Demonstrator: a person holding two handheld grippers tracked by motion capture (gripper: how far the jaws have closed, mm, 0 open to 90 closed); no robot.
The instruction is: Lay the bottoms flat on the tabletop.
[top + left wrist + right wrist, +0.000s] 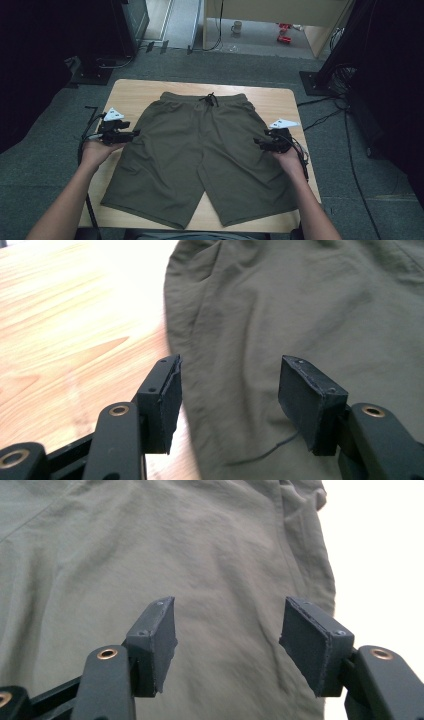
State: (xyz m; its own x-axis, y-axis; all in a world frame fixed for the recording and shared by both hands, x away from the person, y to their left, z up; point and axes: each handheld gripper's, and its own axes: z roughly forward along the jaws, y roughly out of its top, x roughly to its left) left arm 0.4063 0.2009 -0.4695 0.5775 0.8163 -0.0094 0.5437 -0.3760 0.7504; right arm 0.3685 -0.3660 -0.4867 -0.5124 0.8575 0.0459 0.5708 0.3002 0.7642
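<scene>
Olive green shorts (200, 155) lie spread flat on the wooden table (131, 92), waistband and drawstring at the far side. My left gripper (134, 135) hovers at the shorts' left side seam, jaws open. In the left gripper view the left gripper (230, 390) stands open over the shorts (300, 315), whose edge runs just inside the left jaw. My right gripper (257, 142) is at the shorts' right side seam. In the right gripper view the right gripper (227, 630) is open over the shorts (150, 555), with nothing between its pads.
Bare table (65, 330) lies left of the shorts; a narrow strip of table (380, 555) lies on their right. Cables (345, 130) run over the grey carpet at the right. Dark stands flank the table; a mug (236, 27) sits on the floor far back.
</scene>
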